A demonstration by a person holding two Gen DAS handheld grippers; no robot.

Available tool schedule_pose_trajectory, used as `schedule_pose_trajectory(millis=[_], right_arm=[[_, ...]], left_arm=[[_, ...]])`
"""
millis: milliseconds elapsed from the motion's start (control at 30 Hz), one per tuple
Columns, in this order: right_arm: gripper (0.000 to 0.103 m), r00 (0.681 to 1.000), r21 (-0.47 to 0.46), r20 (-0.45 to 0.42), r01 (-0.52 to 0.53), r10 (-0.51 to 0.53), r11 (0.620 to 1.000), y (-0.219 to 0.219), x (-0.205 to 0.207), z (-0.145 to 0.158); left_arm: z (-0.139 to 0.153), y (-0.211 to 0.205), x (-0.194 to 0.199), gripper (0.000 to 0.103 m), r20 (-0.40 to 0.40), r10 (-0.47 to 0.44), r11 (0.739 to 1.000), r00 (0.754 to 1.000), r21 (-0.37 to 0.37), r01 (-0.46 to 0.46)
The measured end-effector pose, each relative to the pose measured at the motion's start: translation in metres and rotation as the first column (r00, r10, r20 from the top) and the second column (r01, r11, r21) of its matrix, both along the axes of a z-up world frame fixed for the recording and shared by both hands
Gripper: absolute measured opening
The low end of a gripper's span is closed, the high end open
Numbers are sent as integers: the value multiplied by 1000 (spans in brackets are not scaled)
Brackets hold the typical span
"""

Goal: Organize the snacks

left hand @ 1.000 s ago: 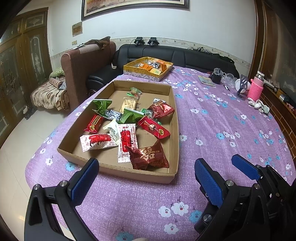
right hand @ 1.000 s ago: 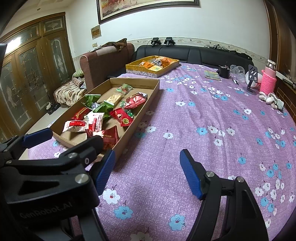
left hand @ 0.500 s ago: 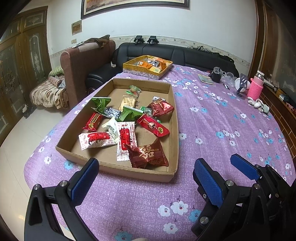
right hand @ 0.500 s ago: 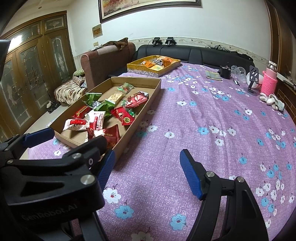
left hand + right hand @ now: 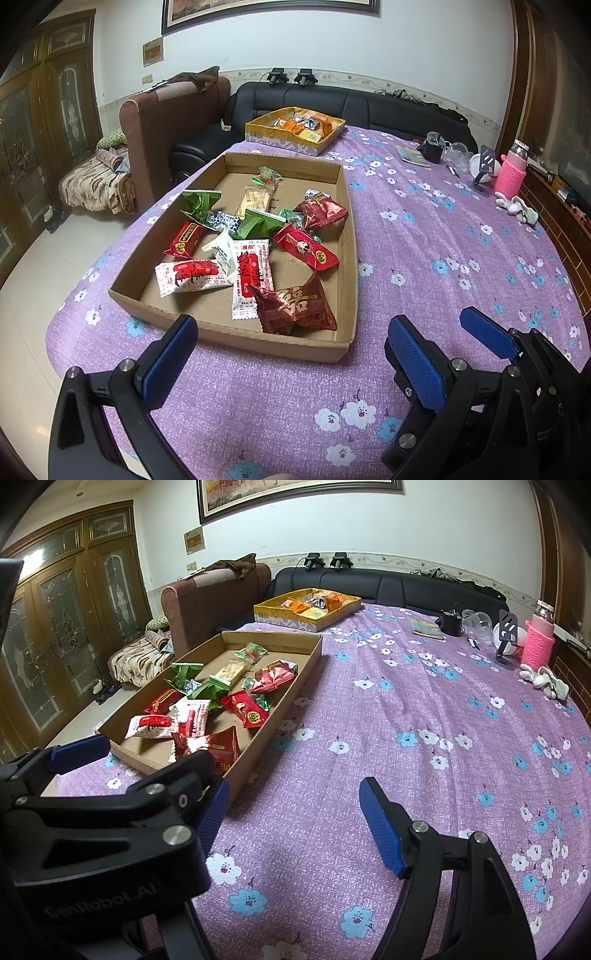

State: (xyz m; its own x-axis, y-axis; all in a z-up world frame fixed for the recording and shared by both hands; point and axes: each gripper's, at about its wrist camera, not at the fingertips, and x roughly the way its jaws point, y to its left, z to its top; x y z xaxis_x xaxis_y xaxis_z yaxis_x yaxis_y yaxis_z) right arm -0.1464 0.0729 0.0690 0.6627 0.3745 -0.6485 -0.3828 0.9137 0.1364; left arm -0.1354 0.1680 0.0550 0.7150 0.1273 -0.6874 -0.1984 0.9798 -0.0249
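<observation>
- left wrist view: the left gripper (image 5: 291, 354) hovers just short of the near wall of a shallow cardboard tray (image 5: 345, 229), its blue pads spread wide with nothing between them.
- the tray sits on a table under a purple flowered cloth (image 5: 443, 258), toward the table's left side.
- loose snack packets lie jumbled inside the tray: a dark red foil packet (image 5: 297, 308) nearest the gripper, a white packet with a red picture (image 5: 251, 275) touching it, and another white-and-red packet (image 5: 190, 277) to the left.
- farther in lie a bright red packet with a round yellow label (image 5: 308, 249), a small red packet (image 5: 184, 238), green packets (image 5: 199, 203) and a pale biscuit packet (image 5: 255, 199).
- a yellow patterned box (image 5: 280, 138) holding orange and silver packets stands beyond the tray at the table's far edge, apart from it.
- the right gripper (image 5: 447, 339) shows at the lower right of this view, over bare cloth beside the tray.
- right wrist view: the right gripper (image 5: 291, 814) has its pads well apart and empty, above the cloth just right of the tray's near corner.
- the left gripper's black frame fills the lower left of this view.
- at the far right of the table stand a pink knit-covered bottle (image 5: 537, 644), a small black device (image 5: 450, 624) and a notebook (image 5: 426, 629).
- a black sofa (image 5: 406, 587) runs behind the table.
</observation>
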Motion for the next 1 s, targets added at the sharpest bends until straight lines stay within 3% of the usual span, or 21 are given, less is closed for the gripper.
schedule_pose_trajectory(millis=[1000], right_arm=[[78, 1000, -5, 12, 24, -24, 1000, -7, 2, -1]], left_arm=[[1, 3, 0, 103, 5, -3, 1000, 1000, -16, 3]])
